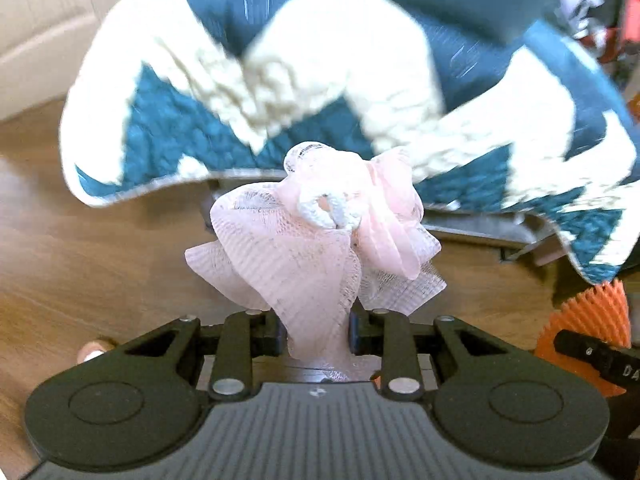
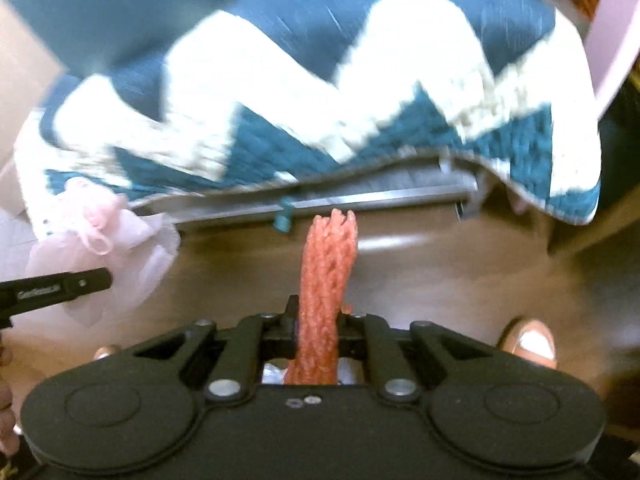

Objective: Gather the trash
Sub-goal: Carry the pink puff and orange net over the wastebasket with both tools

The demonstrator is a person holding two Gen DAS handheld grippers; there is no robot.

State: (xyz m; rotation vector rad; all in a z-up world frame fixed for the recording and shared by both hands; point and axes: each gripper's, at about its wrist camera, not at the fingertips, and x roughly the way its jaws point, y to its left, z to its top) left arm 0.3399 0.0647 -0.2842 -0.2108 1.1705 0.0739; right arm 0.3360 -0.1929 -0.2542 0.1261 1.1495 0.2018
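Here the left gripper (image 1: 314, 336) is clamped on a pink mesh bath pouf (image 1: 316, 236), held above the wooden floor (image 1: 80, 248). The right gripper (image 2: 316, 330) pinches an orange foam net (image 2: 326, 280). Beyond both hangs a teal-and-white zigzag blanket (image 1: 280, 80), blurred.

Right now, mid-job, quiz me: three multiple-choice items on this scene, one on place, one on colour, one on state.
1. Where does the chevron blanket lie relative to both held items?
A. beyond and above them
B. under them
C. wrapped around them

2. What colour is the foam net in the right gripper?
A. green
B. orange-red
C. black

3. What state is the left gripper in?
A. wide open
B. out of view
C. shut on the pink mesh pouf

Answers: 1 A, it fills the upper frame; 2 B, visibly orange-red; 3 C, the fingers pinch the mesh.
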